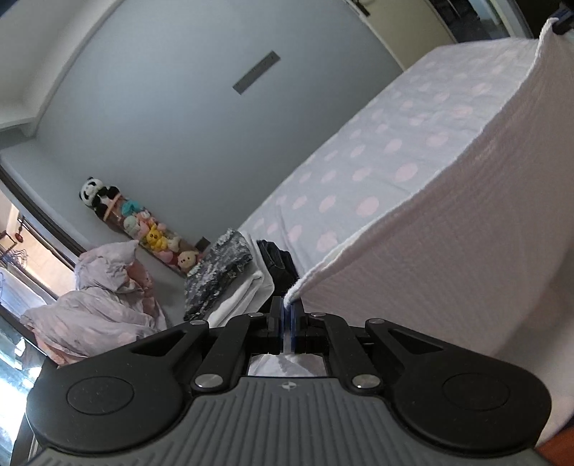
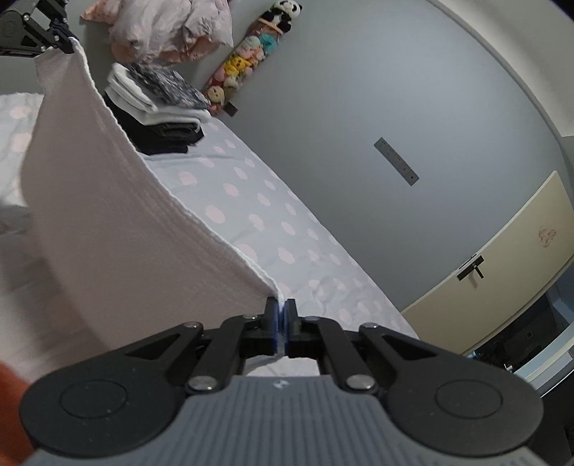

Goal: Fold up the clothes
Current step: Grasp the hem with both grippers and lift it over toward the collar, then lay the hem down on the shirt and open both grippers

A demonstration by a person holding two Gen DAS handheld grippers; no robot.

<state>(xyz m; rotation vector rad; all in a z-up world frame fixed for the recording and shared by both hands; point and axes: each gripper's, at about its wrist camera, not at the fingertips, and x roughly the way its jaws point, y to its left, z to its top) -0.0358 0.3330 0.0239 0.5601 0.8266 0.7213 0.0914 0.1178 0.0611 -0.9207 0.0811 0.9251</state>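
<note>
A white waffle-weave cloth hangs stretched in the air above the bed, held by two corners. My left gripper is shut on one top corner of it. My right gripper is shut on the other top corner, and the white cloth runs away from it to the left gripper, seen at the upper left of the right wrist view. The right gripper shows only partly at the top right of the left wrist view. The cloth's lower part drops out of sight.
The bed has a pale sheet with pink dots. A stack of folded clothes sits at its far end, also folded clothes. A crumpled duvet and a row of plush toys lie by the grey wall.
</note>
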